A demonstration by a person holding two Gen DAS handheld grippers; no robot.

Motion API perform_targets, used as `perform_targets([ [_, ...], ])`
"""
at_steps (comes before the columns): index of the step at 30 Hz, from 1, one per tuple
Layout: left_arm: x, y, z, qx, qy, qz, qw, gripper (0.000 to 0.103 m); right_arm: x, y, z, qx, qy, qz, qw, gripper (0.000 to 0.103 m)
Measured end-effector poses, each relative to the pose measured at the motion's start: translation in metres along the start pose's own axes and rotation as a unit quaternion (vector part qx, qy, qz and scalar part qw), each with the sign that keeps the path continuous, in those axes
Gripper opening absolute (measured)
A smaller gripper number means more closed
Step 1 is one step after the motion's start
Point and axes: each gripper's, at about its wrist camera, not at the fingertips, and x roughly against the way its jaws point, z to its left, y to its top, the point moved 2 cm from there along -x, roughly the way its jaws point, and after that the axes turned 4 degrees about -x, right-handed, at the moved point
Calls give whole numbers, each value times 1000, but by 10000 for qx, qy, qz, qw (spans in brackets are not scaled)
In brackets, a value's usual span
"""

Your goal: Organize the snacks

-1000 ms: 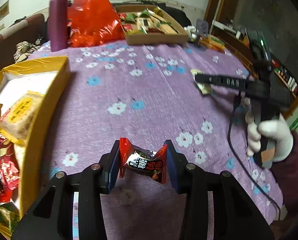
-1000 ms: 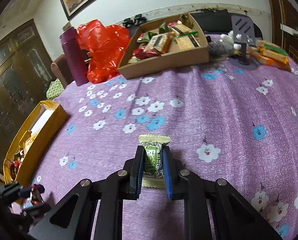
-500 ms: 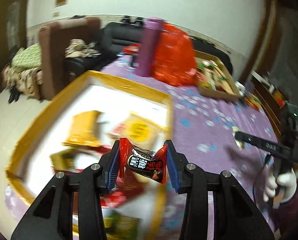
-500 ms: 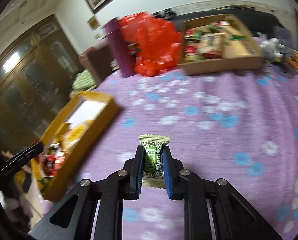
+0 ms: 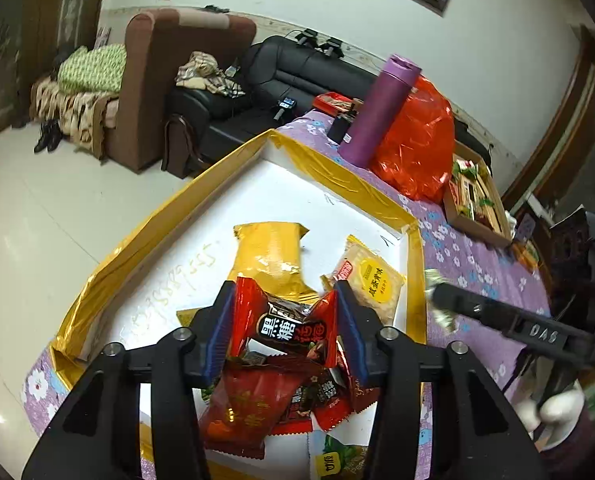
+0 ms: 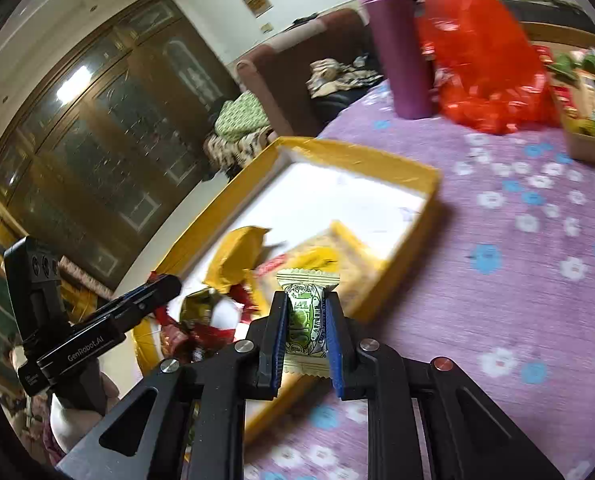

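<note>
Left gripper (image 5: 283,330) over the near end of the yellow box (image 5: 337,176), its jaws opening with the red candy (image 5: 285,328) between them. The candy's long axis runs crosswise from one pad to the other, its crimped ends against the pads, printed face toward the camera; whether the pads press on it cannot be told for certain, though the wrapper ends touch both. Beneath it, inside the box, lie a heap of red packets (image 5: 281,400), a gold packet (image 5: 271,256) and a pale biscuit packet (image 5: 367,278).

Right gripper (image 6: 305,322) clamped tight on the green candy (image 6: 306,320), held above the box's nearer wall where it meets the purple flowered tablecloth (image 6: 517,280). This candy's long axis runs along the fingers, one crimped end pointing away from the camera, flat sides against the pads.

A purple bottle (image 6: 397,44) stands upright beside a red bag (image 6: 481,52) at the table's far side.
</note>
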Motion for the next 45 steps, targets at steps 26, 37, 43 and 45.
perform_targets([
  [26, 53, -25, -51, -369, 1, -513, 9980, 69, 76, -62, 8, 274, -260, -606, 9974, 46],
  [37, 64, -63, -142, -1421, 361, -522, 9878, 74, 141, -118, -9, 658, -1023, -1022, 9873, 50],
  [43, 72, -75, -164, -1813, 783, -571, 9786, 82, 149, -131, -11, 407, -936, -1172, 9878, 52],
  [45, 71, -79, -164, -1828, 854, -513, 9781, 82, 147, -134, -10, 409, -974, -1148, 9878, 52],
])
